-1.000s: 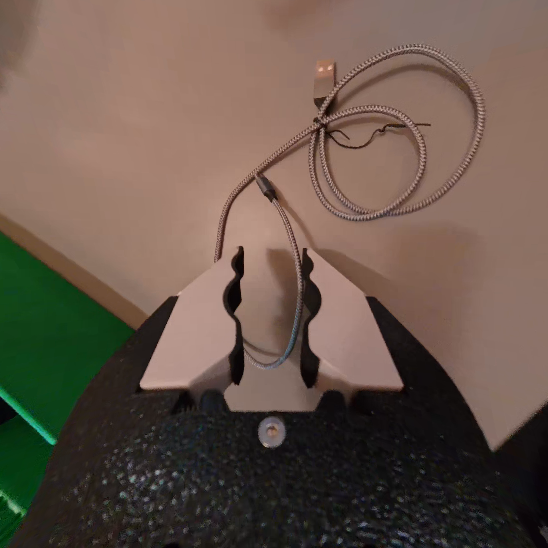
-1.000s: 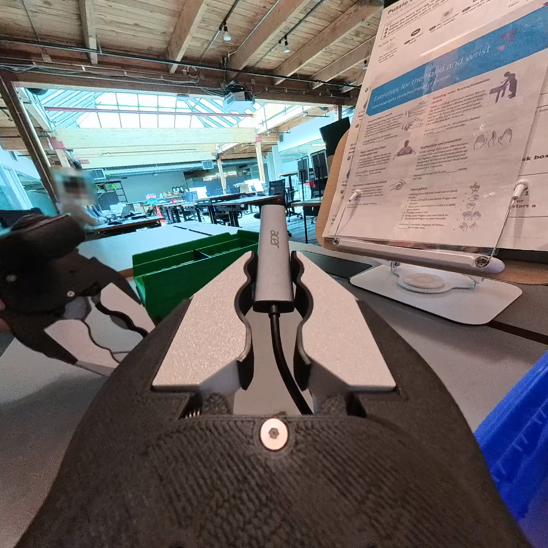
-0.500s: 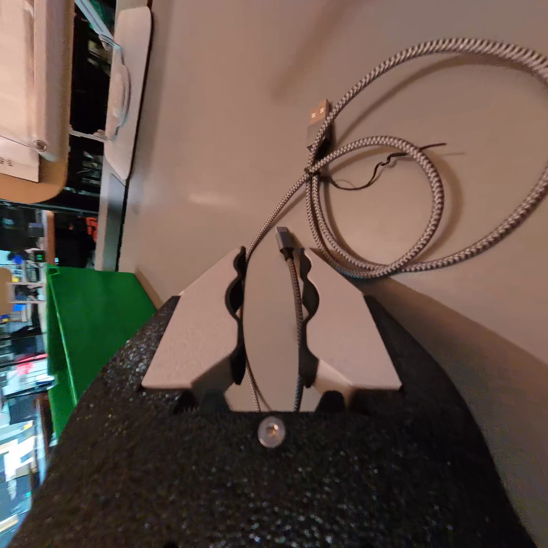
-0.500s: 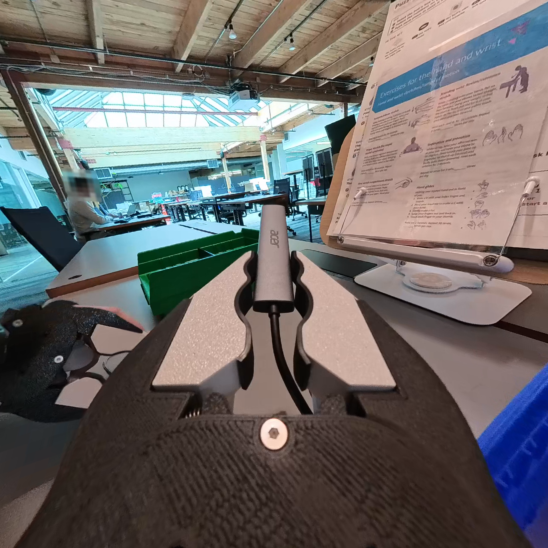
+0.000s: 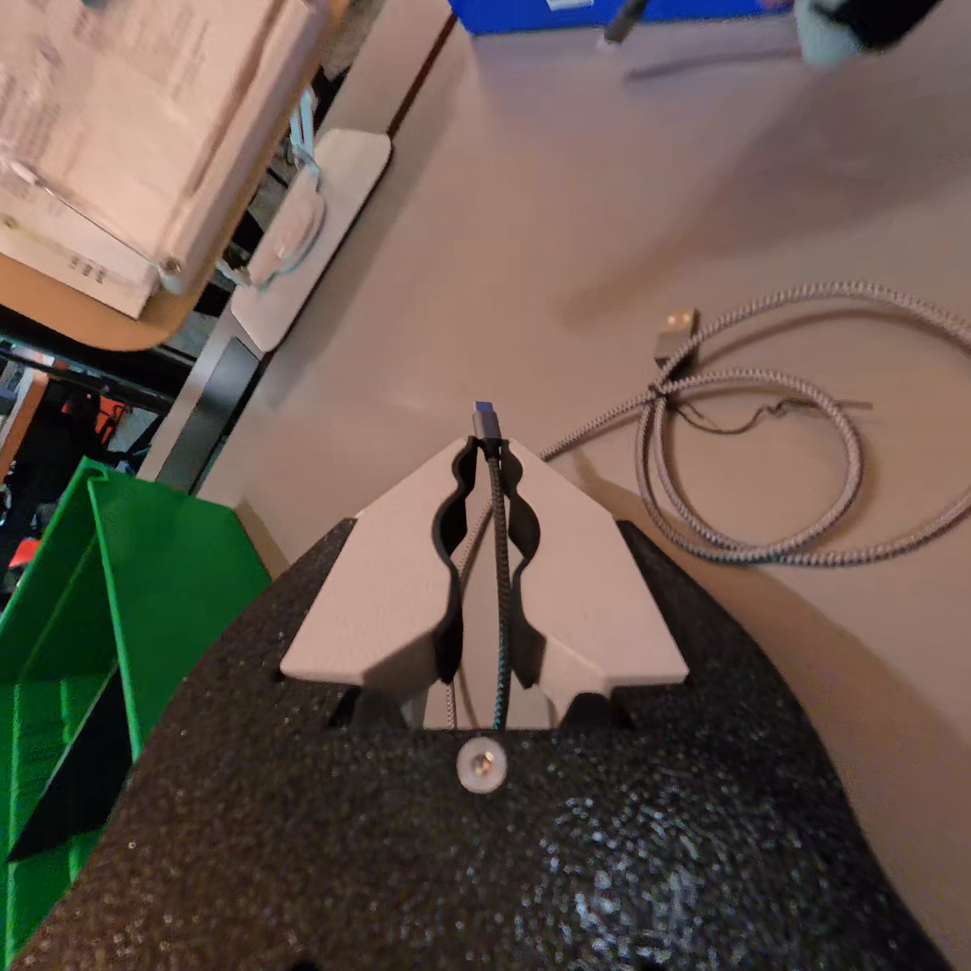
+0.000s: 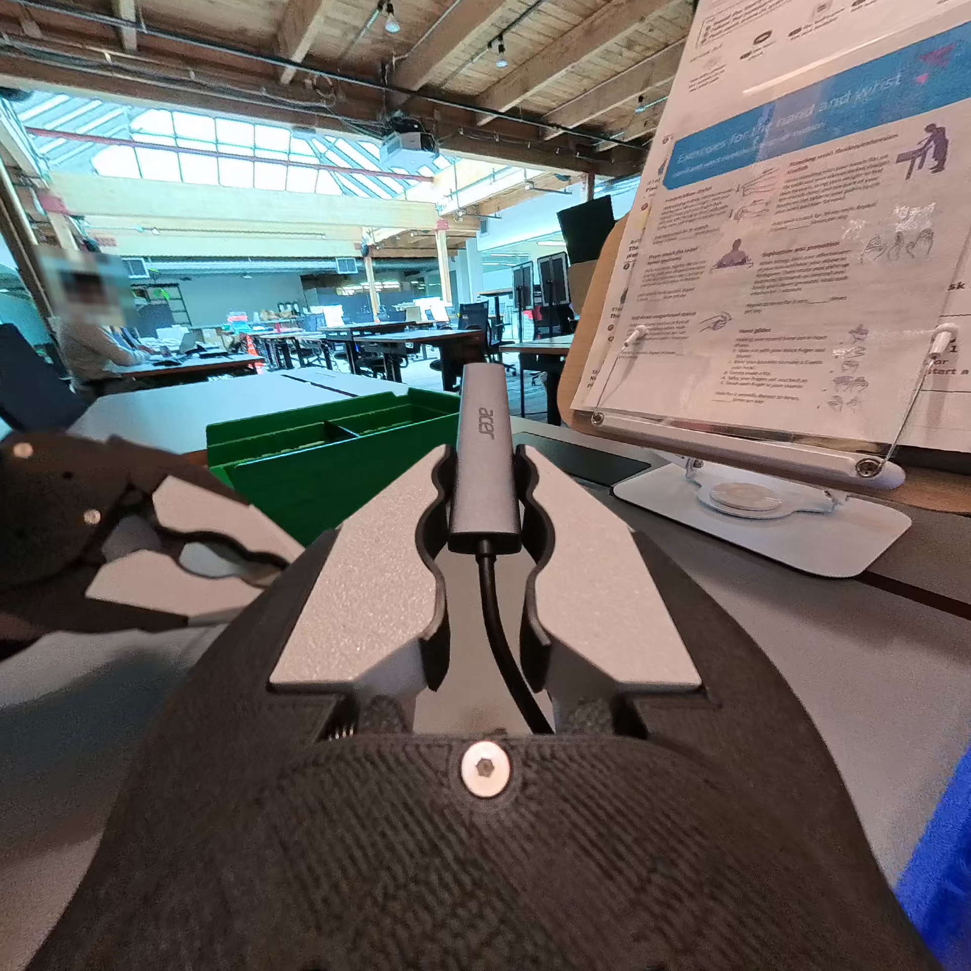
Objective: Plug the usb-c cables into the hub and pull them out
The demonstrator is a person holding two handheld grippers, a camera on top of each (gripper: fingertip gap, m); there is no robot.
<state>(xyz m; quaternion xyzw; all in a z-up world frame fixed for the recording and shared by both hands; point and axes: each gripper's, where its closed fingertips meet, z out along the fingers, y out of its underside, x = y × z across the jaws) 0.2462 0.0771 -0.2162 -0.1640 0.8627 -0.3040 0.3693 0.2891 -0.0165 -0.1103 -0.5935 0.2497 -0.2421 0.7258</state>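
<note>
My left gripper (image 5: pixel 487 446) is shut on the grey usb-c plug (image 5: pixel 485 420) of a braided cable. The plug sticks out past the fingertips, lifted above the table. The rest of the braided cable (image 5: pixel 746 473) lies coiled on the table to the right, with its flat USB plug (image 5: pixel 678 333) at the far end. My right gripper (image 6: pixel 484 462) is shut on the slim grey hub (image 6: pixel 483 452), which points forward and up. The hub's black lead (image 6: pixel 499 646) runs back between the fingers. The left gripper shows blurred in the right wrist view (image 6: pixel 173 557), low at the left.
A green bin (image 5: pixel 105 604) (image 6: pixel 326 452) stands to the left. A document stand with printed sheets (image 6: pixel 777 294) (image 5: pixel 105 157) stands on a white base (image 6: pixel 762 520). A blue bin (image 6: pixel 940 861) (image 5: pixel 525 16) sits at the right. A person sits at a far desk. The left gripper's tips are roughly 15 cm from the right gripper's.
My left gripper has closed on the usb-c plug and lifted it, turning toward the right gripper. The right gripper has held the hub steady.
</note>
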